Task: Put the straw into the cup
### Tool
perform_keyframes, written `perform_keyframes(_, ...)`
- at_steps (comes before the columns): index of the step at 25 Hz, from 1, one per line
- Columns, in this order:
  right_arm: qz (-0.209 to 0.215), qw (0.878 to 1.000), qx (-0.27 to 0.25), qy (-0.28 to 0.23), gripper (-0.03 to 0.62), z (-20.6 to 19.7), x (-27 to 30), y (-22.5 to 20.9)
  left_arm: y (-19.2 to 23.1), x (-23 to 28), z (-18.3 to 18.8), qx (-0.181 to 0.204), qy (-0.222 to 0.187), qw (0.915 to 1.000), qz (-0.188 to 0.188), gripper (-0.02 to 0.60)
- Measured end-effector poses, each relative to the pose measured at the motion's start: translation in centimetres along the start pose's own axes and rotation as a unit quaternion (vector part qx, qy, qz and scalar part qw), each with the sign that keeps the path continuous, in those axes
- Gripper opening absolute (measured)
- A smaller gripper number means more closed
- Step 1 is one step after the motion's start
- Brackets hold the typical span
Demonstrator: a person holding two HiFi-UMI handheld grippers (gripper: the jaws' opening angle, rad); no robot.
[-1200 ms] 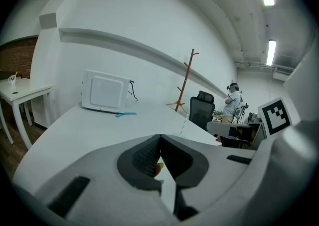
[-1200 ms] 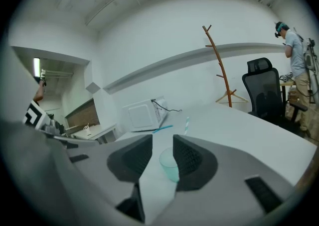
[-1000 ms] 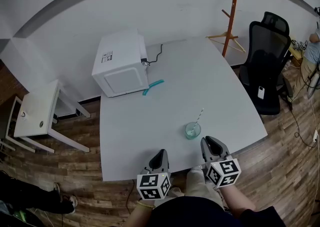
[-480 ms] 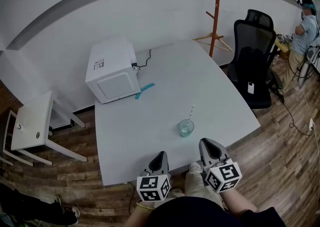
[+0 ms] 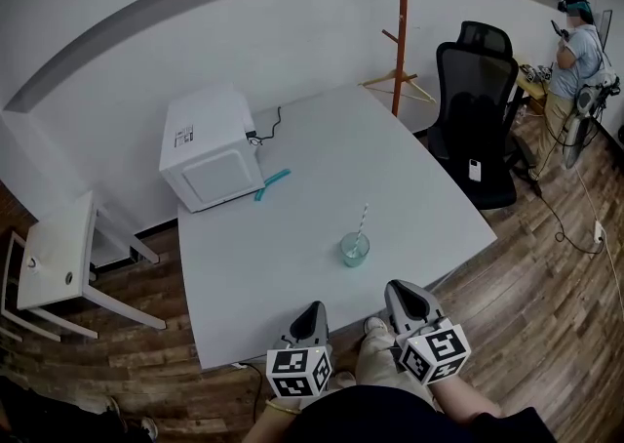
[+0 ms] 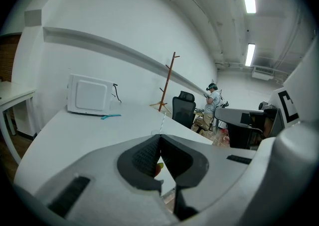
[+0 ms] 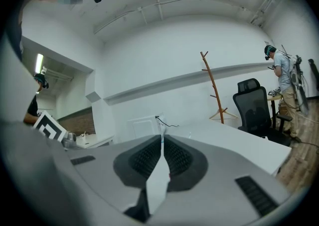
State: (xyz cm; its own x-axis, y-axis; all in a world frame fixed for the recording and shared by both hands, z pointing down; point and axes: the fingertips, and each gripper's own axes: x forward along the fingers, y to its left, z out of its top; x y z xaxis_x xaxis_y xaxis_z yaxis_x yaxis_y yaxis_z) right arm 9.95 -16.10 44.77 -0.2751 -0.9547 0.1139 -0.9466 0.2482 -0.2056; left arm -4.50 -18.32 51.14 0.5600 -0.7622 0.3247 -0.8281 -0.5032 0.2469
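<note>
Starting nearest the body, the left gripper (image 5: 314, 306) and the right gripper (image 5: 398, 288) are seen side by side at the near edge of the table (image 5: 244, 275), both pointing away from the person. In the left gripper view the ribbed pads are closed against each other and nothing is held between them. In the right gripper view the jaws have just been closing and now meet at the tips, again with nothing between them.

Further out, the cup (image 5: 354, 249) stands upright on the bare tabletop, well apart from both grippers. The straw (image 5: 362, 219) is already in it: its lower end sits inside the cup and its upper end leans out over the far rim. The task is therefore judged to be done, and the step in hand is taken to be the clearing away of the grippers.

That step is best done by keeping both grippers closed and low-risk. They should be drawn straight back towards the body, not swept sideways across the table. The cup looks light and the straw only rests on the rim, so a brush against either could tip the cup or flick the straw out. Nothing near the cup needs to be touched.

Beyond the cup a small blue-green tool (image 5: 271, 183) lies just beside a white microwave (image 5: 203, 146). Past the far edge a coat stand (image 5: 401, 21) and a black office chair (image 5: 476, 129) are seen.
</note>
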Motion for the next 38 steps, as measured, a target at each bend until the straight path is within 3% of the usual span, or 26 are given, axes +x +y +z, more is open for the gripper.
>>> perform_keyframes(19,0.002,1.0,0.001,-0.018,0.038,0.6,-2.0,1.5,-0.8,-1.0,-0.2,0.004,-0.009,0.9999,-0.011,0.011)
perform_keyframes(38,0.008,1.0,-0.004,0.002,0.028,-0.3,-1.2,2.4,-0.2,-1.1,-0.1,-0.003,-0.009,0.9999,-0.008,0.011)
